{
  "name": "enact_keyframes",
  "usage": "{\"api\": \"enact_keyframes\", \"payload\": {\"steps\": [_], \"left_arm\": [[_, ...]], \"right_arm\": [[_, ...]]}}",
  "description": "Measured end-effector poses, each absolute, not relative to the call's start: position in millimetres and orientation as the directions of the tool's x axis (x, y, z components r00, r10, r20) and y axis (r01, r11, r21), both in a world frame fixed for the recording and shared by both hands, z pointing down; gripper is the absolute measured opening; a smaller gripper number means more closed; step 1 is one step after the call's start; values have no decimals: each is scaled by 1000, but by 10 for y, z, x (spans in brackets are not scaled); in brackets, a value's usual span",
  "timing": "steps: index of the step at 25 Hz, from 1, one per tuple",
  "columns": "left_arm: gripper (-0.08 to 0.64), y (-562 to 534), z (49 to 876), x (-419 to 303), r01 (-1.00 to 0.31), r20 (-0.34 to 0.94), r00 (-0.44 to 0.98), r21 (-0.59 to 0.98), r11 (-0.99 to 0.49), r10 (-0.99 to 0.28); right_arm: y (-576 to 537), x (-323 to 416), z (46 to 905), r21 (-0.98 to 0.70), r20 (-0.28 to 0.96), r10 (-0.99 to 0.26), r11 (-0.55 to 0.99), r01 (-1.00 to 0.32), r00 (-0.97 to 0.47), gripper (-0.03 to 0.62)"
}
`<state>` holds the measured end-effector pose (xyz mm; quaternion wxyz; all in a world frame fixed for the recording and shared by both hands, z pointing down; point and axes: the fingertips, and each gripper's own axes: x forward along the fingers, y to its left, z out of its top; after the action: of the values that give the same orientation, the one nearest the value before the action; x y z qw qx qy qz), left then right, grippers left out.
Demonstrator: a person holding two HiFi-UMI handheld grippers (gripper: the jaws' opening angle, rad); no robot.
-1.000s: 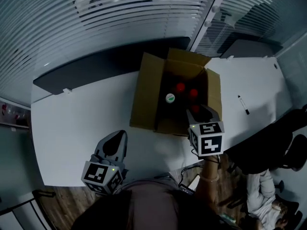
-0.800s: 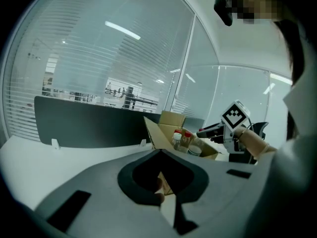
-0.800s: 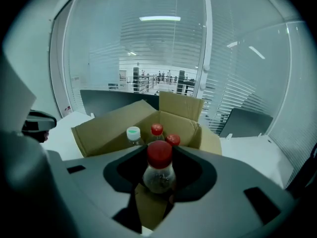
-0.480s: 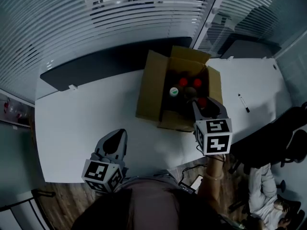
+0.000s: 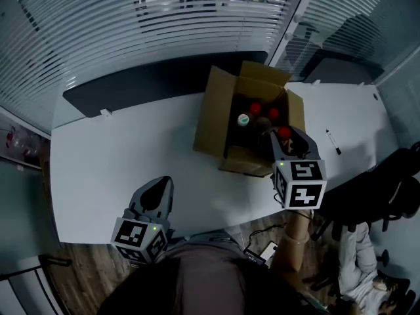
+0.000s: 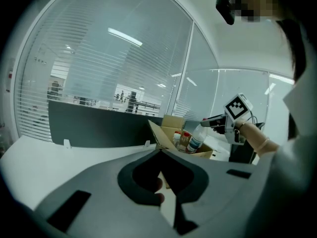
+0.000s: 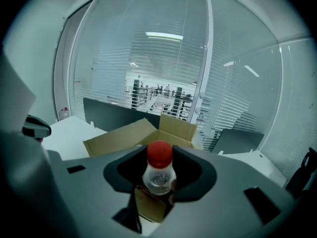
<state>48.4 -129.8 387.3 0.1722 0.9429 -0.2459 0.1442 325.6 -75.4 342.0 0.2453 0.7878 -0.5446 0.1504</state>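
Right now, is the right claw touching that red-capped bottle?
Touching. The right gripper view shows the right claw closed on both sides of the red-capped bottle.

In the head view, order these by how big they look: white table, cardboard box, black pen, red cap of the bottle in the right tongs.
1. White table
2. Cardboard box
3. Black pen and red cap of the bottle: too alike to rank, as the cap sits nearer the camera.
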Motion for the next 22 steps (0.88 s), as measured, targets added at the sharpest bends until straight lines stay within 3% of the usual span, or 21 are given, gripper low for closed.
{"api": "enact_keyframes", "payload": {"steps": [22], "left_arm": [[6,-1017,3822,-191,-473,321,865,260,-842,-386]], "right_arm": [[-253,2435,2553,315,279,-846,-366,-876,454,172]]}}
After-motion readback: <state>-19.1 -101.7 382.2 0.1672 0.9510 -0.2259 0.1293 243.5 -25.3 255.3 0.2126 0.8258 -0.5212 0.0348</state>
